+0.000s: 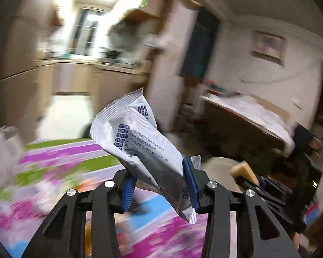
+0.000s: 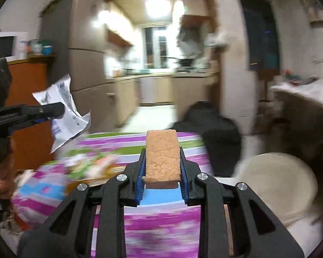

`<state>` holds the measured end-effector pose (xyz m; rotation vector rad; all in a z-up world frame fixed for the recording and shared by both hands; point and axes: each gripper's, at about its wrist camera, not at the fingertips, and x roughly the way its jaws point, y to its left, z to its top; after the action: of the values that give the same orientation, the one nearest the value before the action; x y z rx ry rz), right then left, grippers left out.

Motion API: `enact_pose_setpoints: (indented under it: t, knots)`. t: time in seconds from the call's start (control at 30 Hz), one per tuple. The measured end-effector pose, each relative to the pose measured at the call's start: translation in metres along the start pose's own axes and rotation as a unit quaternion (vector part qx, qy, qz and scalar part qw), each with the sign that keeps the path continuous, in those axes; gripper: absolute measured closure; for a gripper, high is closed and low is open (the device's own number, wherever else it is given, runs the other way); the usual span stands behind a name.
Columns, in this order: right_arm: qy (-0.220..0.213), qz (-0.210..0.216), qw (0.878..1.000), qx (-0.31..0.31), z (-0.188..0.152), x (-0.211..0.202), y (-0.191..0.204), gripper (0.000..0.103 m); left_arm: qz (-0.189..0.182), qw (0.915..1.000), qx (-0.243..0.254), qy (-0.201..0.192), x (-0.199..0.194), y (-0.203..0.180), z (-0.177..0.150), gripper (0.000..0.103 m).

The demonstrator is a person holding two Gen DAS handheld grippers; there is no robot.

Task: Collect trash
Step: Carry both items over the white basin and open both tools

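Left gripper (image 1: 161, 185) clamped on a white wrapper (image 1: 140, 142), right gripper (image 2: 162, 172) clamped on a tan biscuit (image 2: 162, 154), both above a striped tablecloth (image 2: 161, 221), white bin (image 2: 277, 185) beside the table's right edge

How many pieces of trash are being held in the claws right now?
2. A crinkled white printed foil wrapper is clamped in the left claw; a tan cracked rectangular biscuit is clamped in the right claw. More trash may lie blurred on the striped tablecloth.
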<state>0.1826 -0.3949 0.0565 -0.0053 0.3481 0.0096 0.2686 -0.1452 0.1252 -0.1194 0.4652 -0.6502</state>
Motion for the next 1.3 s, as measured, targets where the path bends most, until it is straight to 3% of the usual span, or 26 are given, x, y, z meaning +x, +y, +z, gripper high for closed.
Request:
enact_pose_setpoints:
  t: [0.17, 0.3, 0.33, 0.47, 0.63, 0.87, 1.2, 1.3]
  knots:
    - [0.053, -0.092, 0.994, 0.037, 0.022, 0.008, -0.106, 0.078, -0.070, 0.9938, 0.057, 0.065, 0.098, -0.108, 0.027, 0.060]
    - [0.093, -0.130, 0.985, 0.067, 0.018, 0.024, -0.169, 0.078, -0.076, 0.9863, 0.082, 0.121, 0.177, -0.167, 0.025, 0.060]
    - [0.098, -0.136, 0.983, 0.069, 0.016, 0.027, -0.179, 0.078, -0.064, 0.9849, 0.092, 0.132, 0.200, -0.183, 0.022, 0.060]
    - [0.125, -0.130, 0.979, 0.090, 0.004, 0.048, -0.211, 0.078, -0.042, 0.9765, 0.102, 0.185, 0.277, -0.195, 0.002, 0.060]
    - [0.152, -0.124, 0.975, 0.104, -0.014, 0.072, -0.231, 0.078, -0.023, 0.9665, 0.117, 0.227, 0.342, -0.206, -0.031, 0.060]
    - [0.158, -0.119, 0.974, 0.111, -0.027, 0.083, -0.244, 0.078, -0.023, 0.9591, 0.128, 0.252, 0.377, -0.201, -0.064, 0.060]
    - [0.161, -0.119, 0.973, 0.117, -0.032, 0.090, -0.249, 0.077, -0.023, 0.9577, 0.130, 0.256, 0.385, -0.200, -0.070, 0.058]
    - [0.156, -0.123, 0.973, 0.120, -0.033, 0.089, -0.252, 0.059, -0.013, 0.9588, 0.128, 0.253, 0.386, -0.196, -0.068, 0.045]
